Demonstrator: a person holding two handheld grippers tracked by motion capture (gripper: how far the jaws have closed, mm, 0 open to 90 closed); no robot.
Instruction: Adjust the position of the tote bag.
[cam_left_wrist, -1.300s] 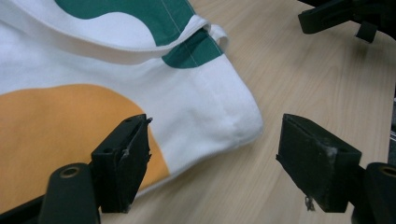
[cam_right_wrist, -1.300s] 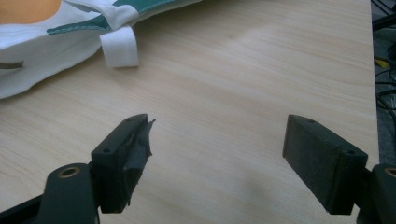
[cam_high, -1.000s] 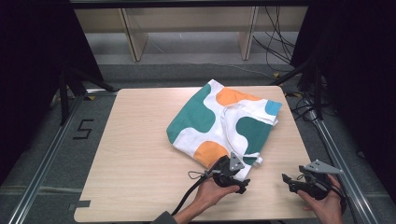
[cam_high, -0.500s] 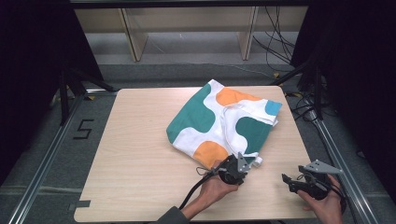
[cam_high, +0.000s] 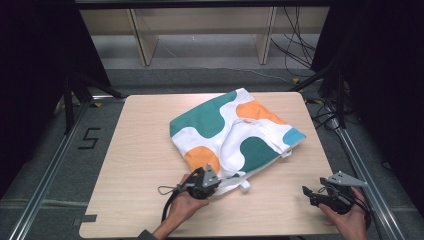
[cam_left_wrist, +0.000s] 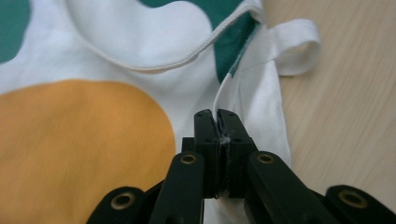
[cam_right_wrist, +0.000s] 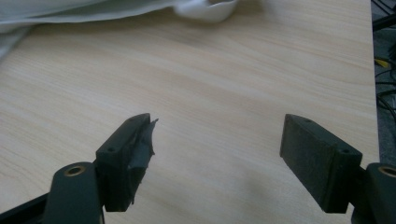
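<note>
A folded white cloth (cam_high: 235, 130) with teal and orange blotches lies on the wooden table (cam_high: 145, 150), right of the middle. My left gripper (cam_high: 216, 181) is at the cloth's near edge. In the left gripper view its jaws have just been closing, and the gripper (cam_left_wrist: 217, 116) now stands shut on a white hem of the cloth (cam_left_wrist: 93, 140). A white strap loop (cam_left_wrist: 299, 44) lies on the wood just beyond. My right gripper (cam_high: 307, 192) rests near the table's front right corner. That gripper (cam_right_wrist: 217, 135) is open over bare wood, with the cloth (cam_right_wrist: 70, 11) farther off.
Bare wood runs along the table's left half and front edge. Metal rails (cam_high: 45, 175) flank the table on both sides. Behind it stand a wooden shelf frame (cam_high: 200, 30) and some cables (cam_high: 300, 45) on the floor.
My left gripper has shifted left along the cloth's near edge and shut on the white hem, which now stretches leftward. The right gripper has stayed put.
</note>
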